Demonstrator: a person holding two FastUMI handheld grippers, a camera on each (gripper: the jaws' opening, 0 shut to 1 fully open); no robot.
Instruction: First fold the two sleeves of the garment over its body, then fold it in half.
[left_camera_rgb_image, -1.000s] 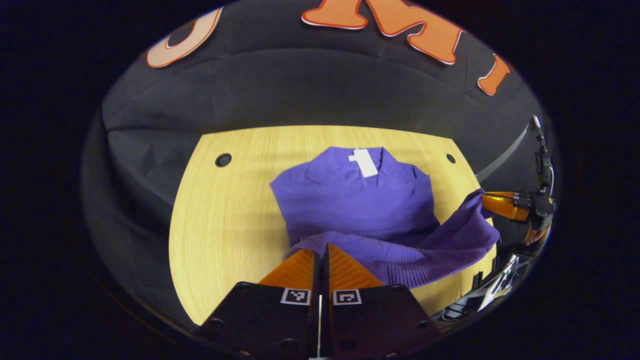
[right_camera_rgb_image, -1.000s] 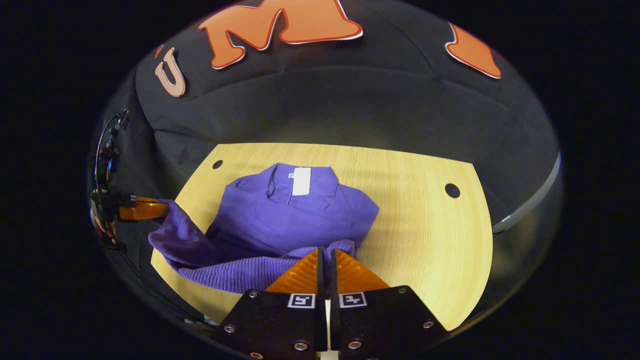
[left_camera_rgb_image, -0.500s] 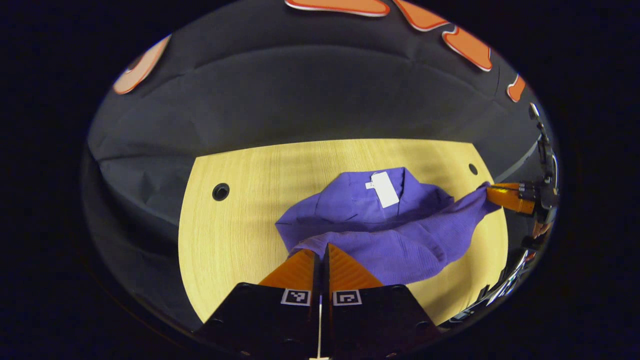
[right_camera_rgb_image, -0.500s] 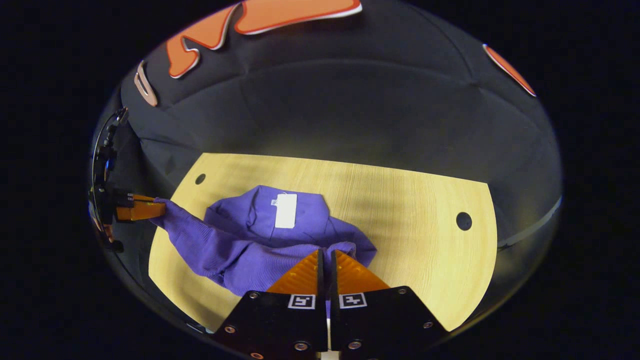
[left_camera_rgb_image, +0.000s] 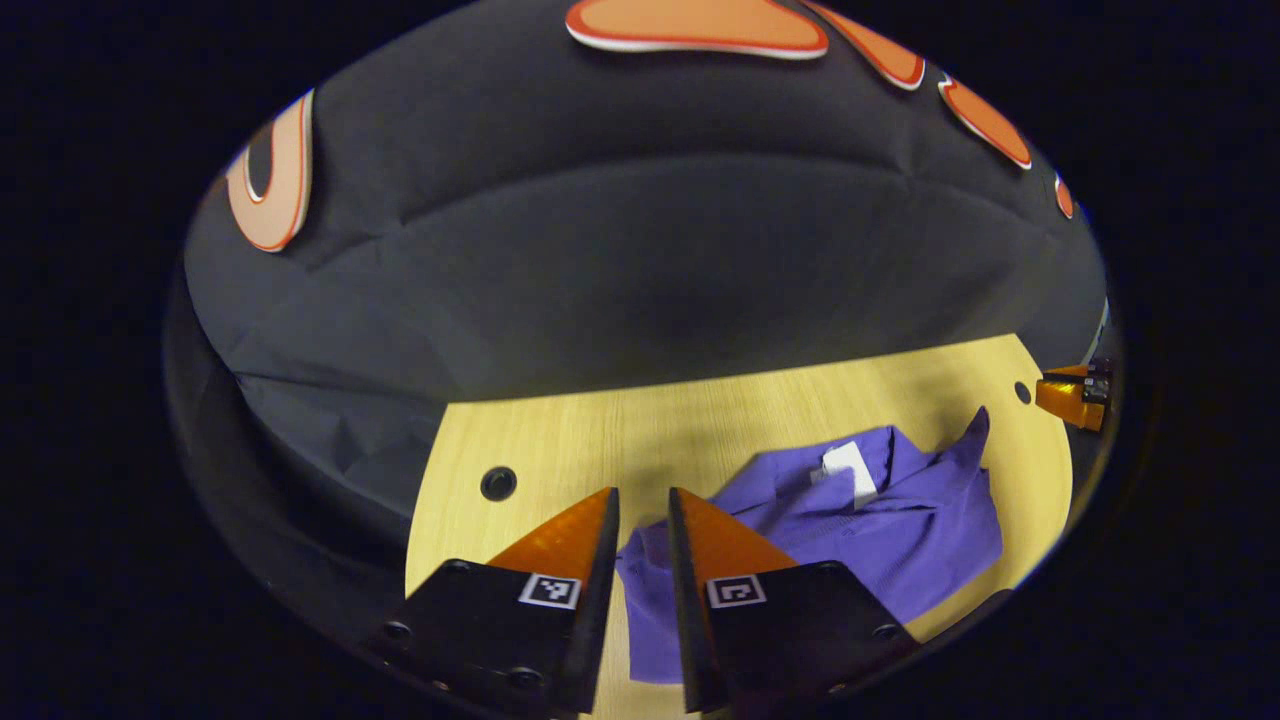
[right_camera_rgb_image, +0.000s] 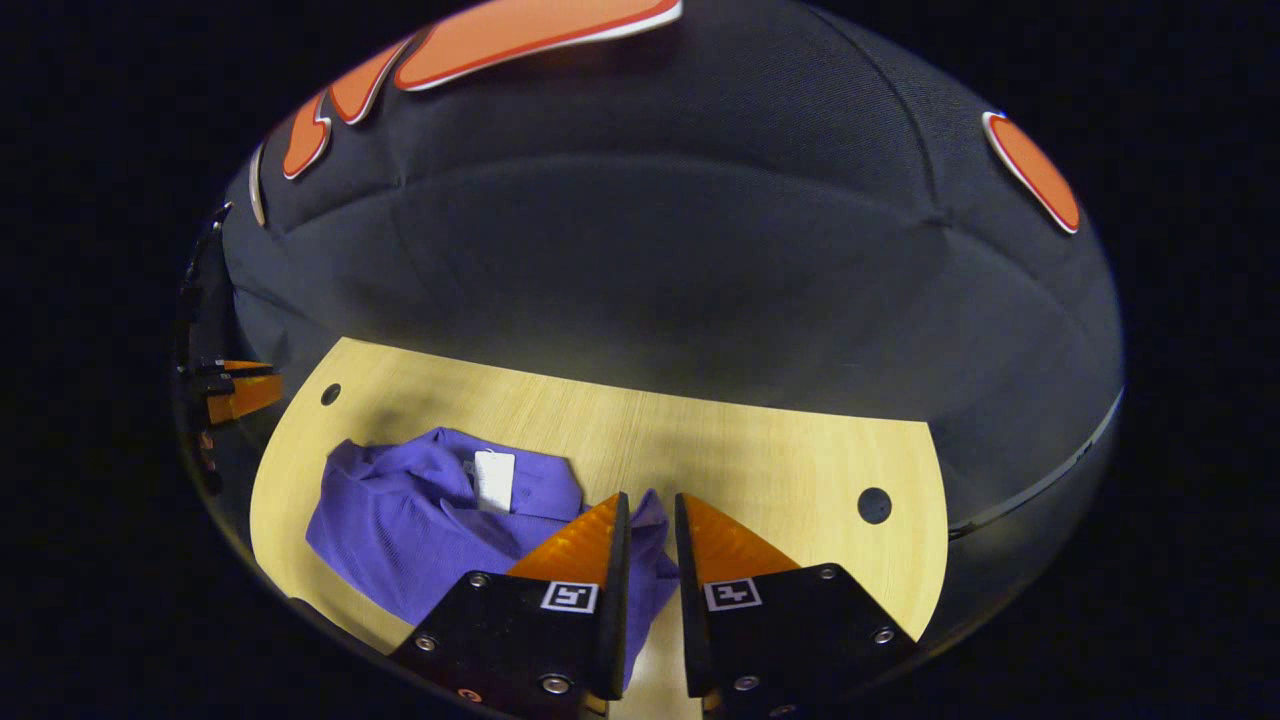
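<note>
Left gripper view: the left hand-held gripper (left_camera_rgb_image: 643, 505) stands slightly parted, holding nothing, above the folded garment (left_camera_rgb_image: 880, 535) on the counter (left_camera_rgb_image: 560, 440). Right gripper view: the right hand-held gripper (right_camera_rgb_image: 648, 510) likewise gapes empty; lift straight away so the fold isn't dragged.

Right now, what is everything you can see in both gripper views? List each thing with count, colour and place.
garment: one, purple, lying folded on the table, nearer its left end in the right gripper view
tag: one, white, on the garment near the collar
table: one, light wood, under the garment
holes: two, dark, near the table's far corners
booth wall: one, black cloth, behind the table
left gripper: fingers apart, above the garment's edge
right gripper: fingers apart, above the garment's edge
</note>
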